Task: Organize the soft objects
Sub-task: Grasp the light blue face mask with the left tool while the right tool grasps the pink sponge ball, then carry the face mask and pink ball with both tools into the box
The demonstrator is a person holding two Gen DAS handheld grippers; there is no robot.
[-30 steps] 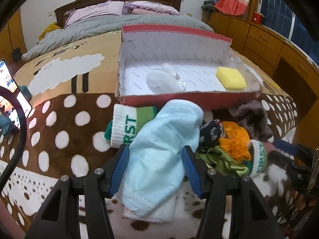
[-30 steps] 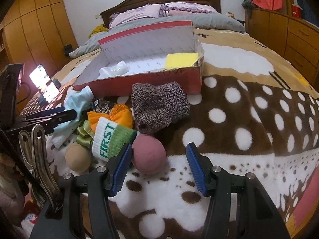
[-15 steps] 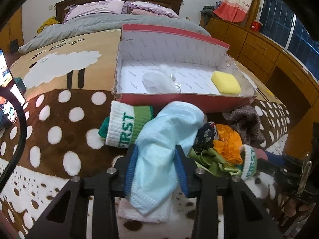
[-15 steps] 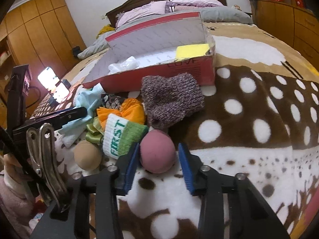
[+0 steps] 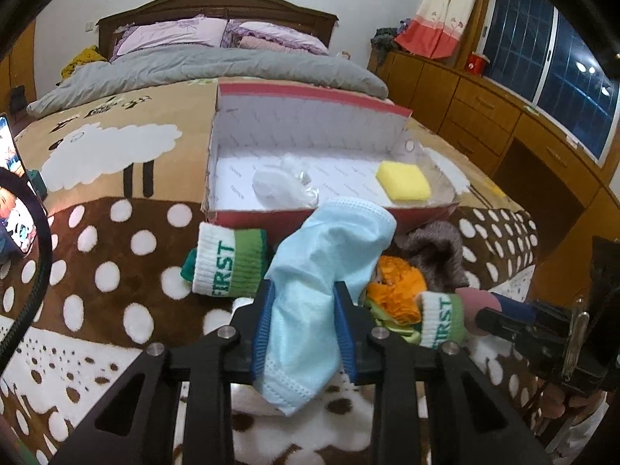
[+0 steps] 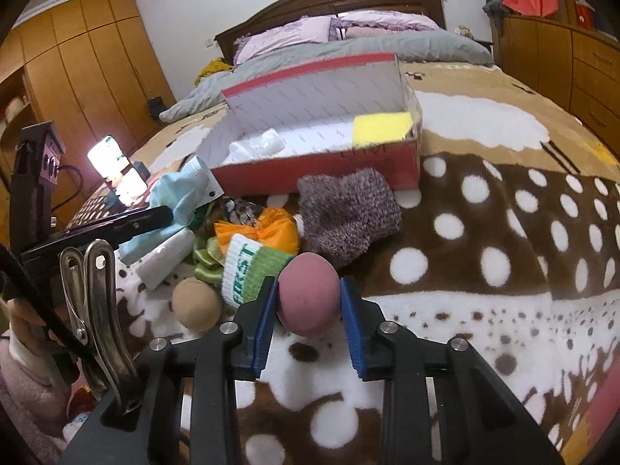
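My left gripper (image 5: 304, 323) is closing, its blue pads pressed on a light blue cloth (image 5: 321, 271) that is lifted off the blanket. My right gripper (image 6: 308, 304) is closing too, with its pads squeezing a pink ball (image 6: 308, 296). Behind them an open red box (image 5: 248, 215) holds a yellow sponge (image 5: 403, 180) and a white plastic bundle (image 5: 281, 186). In the pile lie two white-green "FIRST" socks (image 5: 226, 263) (image 6: 252, 269), an orange cloth (image 6: 257, 232), a green ribbon (image 6: 207, 267), a grey knitted piece (image 6: 347, 211) and a beige ball (image 6: 195, 304).
Everything lies on a brown and white dotted blanket (image 6: 503, 232) on a bed. A lit phone on a stand (image 6: 116, 166) is at the left. Wooden drawers (image 5: 503, 124) run along the right wall. A white roll (image 6: 164, 257) lies under the blue cloth.
Both grippers' jaws have narrowed from wide apart onto their things. The left one has risen with the blue cloth. The pink ball now looks squeezed between the right pads.
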